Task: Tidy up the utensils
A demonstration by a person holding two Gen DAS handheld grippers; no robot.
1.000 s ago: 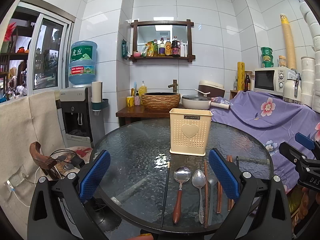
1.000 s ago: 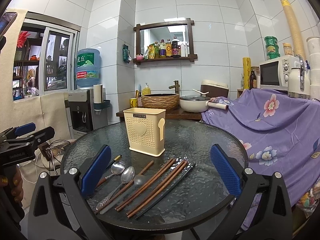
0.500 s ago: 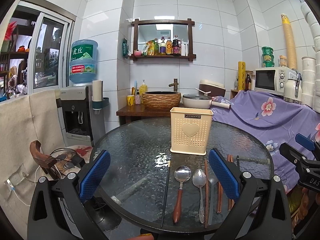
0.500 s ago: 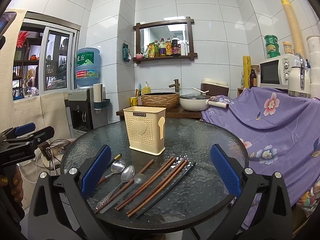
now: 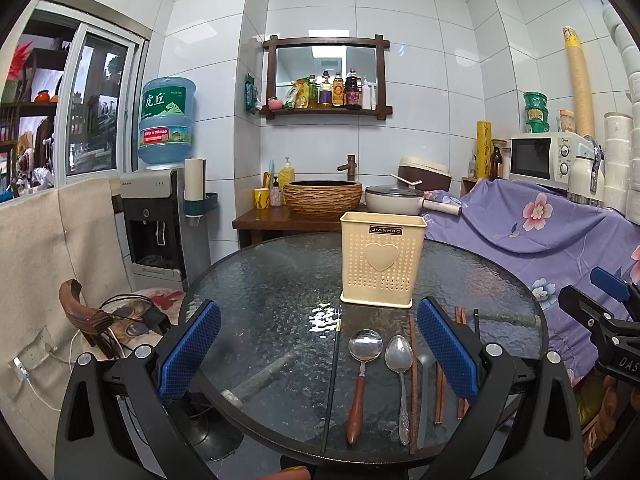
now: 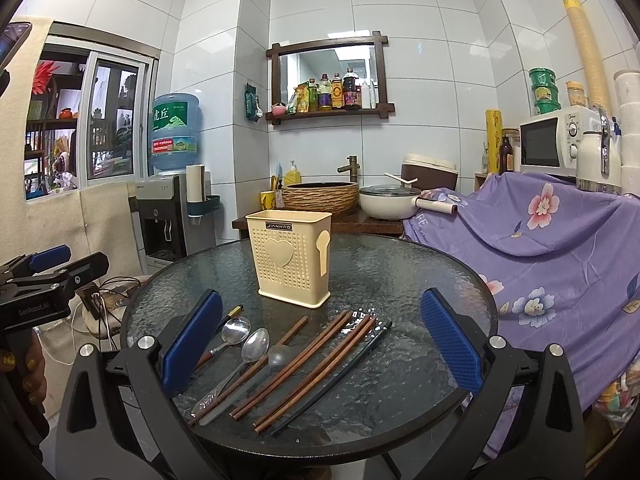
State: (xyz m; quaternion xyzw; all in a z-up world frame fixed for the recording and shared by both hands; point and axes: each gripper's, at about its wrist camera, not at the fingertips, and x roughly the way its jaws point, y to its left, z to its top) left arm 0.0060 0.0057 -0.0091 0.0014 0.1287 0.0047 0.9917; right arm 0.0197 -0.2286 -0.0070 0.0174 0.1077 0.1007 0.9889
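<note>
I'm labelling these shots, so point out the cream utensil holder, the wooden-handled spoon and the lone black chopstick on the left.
cream utensil holder [image 5: 382, 264], left wrist view, heart on its front
wooden-handled spoon [image 5: 355, 412], left wrist view, brown handle
black chopstick [image 5: 332, 380], left wrist view, mid-shaft

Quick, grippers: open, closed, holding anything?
Left gripper: open, empty.
Right gripper: open, empty.

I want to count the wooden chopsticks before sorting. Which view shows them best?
The right wrist view: the wooden chopsticks lie fanned out between the fingers, nearly full length visible. In the left wrist view, those chopsticks run edge-on, bunched together, several partly hidden behind the blue finger pad.
</note>
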